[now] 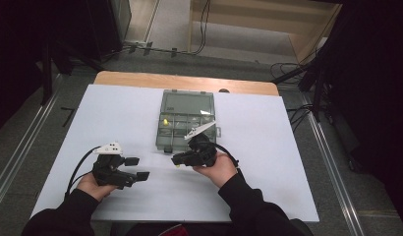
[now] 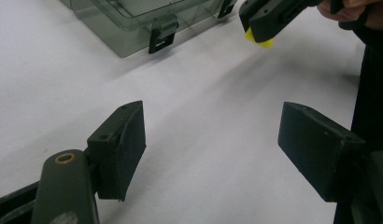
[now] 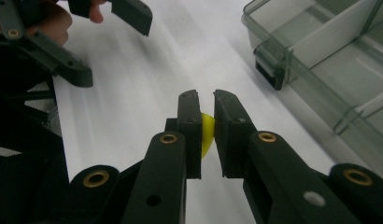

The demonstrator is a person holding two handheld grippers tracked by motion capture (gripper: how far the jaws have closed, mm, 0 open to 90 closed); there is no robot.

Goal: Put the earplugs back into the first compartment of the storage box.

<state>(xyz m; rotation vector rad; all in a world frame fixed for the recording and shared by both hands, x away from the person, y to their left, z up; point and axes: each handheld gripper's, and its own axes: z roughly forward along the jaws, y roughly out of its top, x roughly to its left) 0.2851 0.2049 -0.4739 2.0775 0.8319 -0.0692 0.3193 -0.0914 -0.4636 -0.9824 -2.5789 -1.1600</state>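
Observation:
My right gripper [image 3: 206,105] is shut on a small yellow piece [image 3: 207,133], pinched between its two black pads. In the high view this gripper [image 1: 176,160] hovers just in front of the clear grey compartment box [image 1: 186,123], with the yellow piece [image 1: 178,165] at its tips. The box lies open, its lid folded back, and another yellow piece [image 1: 165,120] rests in a left compartment. My left gripper [image 2: 213,140] stands open above the bare white table with nothing between its jaws. It sits to the left of the right gripper [image 2: 262,23].
The white table top [image 1: 268,162] spreads wide around the box, with a wooden edge [image 1: 140,78] at the back. Latches on the box front [image 2: 160,37] face me. Cables and dark stands lie on the floor beyond the table.

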